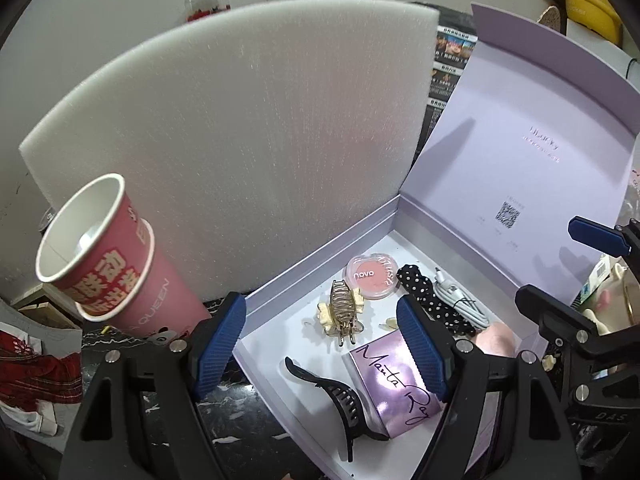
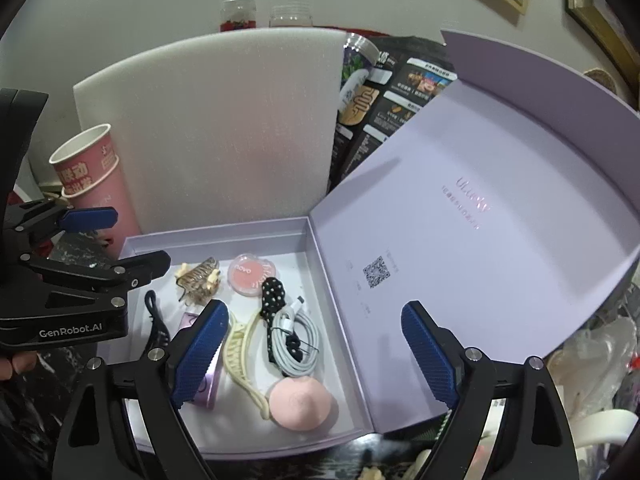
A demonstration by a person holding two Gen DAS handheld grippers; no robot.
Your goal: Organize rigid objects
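Observation:
An open lilac box (image 1: 320,256) (image 2: 224,236) with its lid (image 2: 500,216) raised holds a gold claw clip (image 1: 343,314) (image 2: 199,278), a pink novo blush compact (image 1: 371,277) (image 2: 251,274), a black claw clip (image 1: 340,396) (image 2: 156,322), a purple "Manta Ray" case (image 1: 394,384), a polka-dot scrunchie (image 1: 422,292) (image 2: 274,292), a white cable (image 1: 464,304) (image 2: 298,344), a cream claw clip (image 2: 240,356) and a pink puff (image 2: 300,404). My left gripper (image 1: 320,352) is open and empty above the box's left side. My right gripper (image 2: 316,356) is open and empty over the box.
A white foam board (image 1: 240,140) (image 2: 216,128) stands behind the box. Stacked pink paper cups (image 1: 108,256) (image 2: 96,176) sit at the left. Dark snack bags (image 2: 384,100) and jars (image 2: 240,14) are at the back. Clutter lies at the right edge.

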